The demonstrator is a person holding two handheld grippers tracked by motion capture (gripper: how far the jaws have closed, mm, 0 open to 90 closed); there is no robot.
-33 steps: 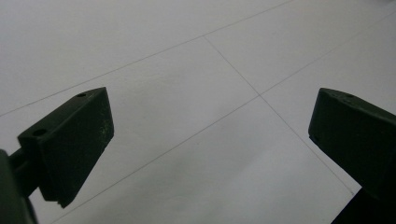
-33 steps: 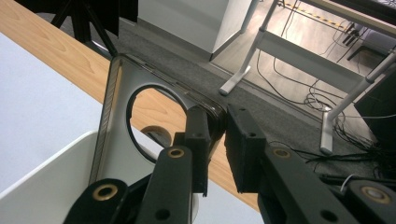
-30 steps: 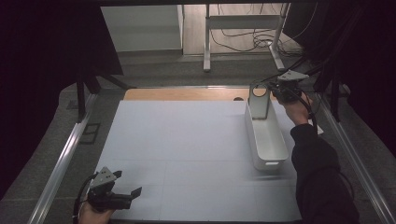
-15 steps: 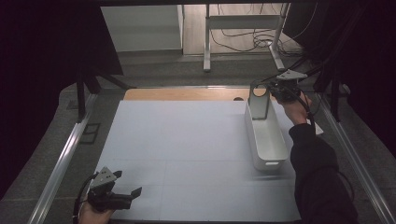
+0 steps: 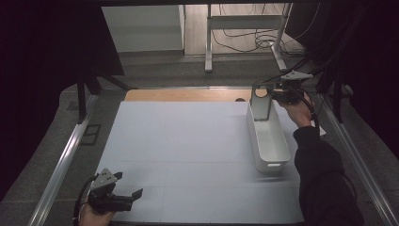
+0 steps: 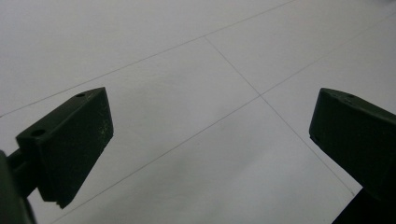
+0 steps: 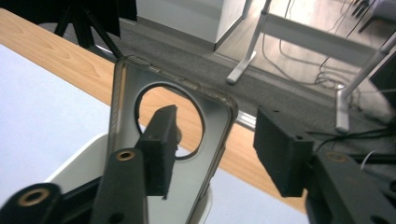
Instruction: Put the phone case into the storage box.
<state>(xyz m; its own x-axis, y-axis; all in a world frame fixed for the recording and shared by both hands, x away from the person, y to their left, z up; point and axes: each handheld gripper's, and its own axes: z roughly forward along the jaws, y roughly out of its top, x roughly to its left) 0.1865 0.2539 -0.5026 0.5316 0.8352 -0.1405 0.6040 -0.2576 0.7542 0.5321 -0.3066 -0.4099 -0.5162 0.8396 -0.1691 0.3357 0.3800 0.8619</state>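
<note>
Phone case [image 7: 168, 135] stands upright at the far end of the white tray [image 5: 268, 141], over on the far right of the table [image 5: 188, 155], leaning on the tray's end wall. Right gripper [image 5: 275, 96] is right at it, its jaws have just been opening and now sit released, one jaw behind the case's round hole, the other clear of its edge. Left gripper [image 5: 127, 195] rests near left, jaws spread wide over bare white tabletop

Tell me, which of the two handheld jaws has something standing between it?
The right gripper, at the far end of the white tray. Its jaws have just been opening, with a clear phone case upright between them. The left gripper has bare table between its jaws.
</note>
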